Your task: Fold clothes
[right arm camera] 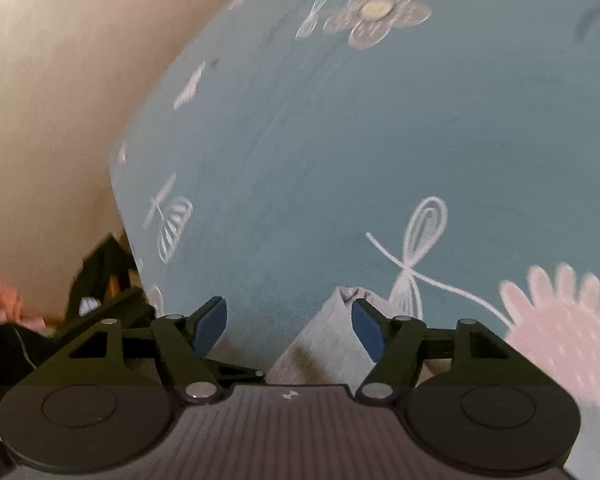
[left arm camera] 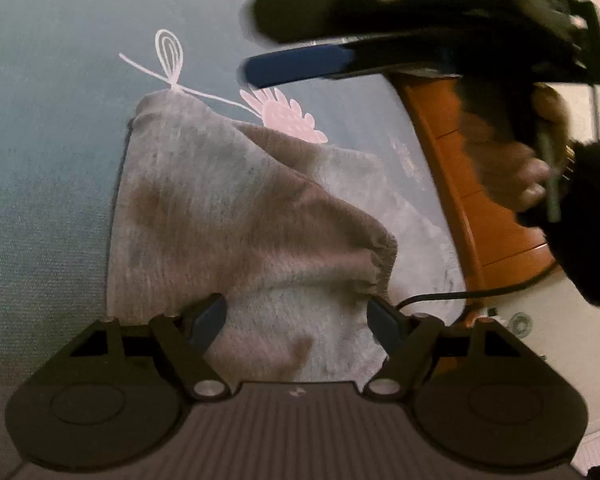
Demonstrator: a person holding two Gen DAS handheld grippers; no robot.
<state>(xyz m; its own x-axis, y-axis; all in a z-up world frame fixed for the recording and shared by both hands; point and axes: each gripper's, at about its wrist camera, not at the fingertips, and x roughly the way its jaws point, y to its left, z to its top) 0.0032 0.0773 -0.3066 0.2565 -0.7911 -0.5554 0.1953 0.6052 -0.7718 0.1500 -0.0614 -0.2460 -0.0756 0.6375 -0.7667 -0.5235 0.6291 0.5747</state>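
Grey knitted garment [left arm camera: 236, 216] half-folded on blue floral sheet [left arm camera: 52, 128] just ahead of my left gripper [left arm camera: 296, 312]; both it and right gripper [right arm camera: 288, 320] gape empty, so I judge regrasping an edge comes next.

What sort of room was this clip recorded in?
Probably a bedroom at home: a grey garment lies on a blue sheet printed with flowers and dragonflies, seemingly covering a bed, with wooden furniture alongside and a plain pale wall behind.
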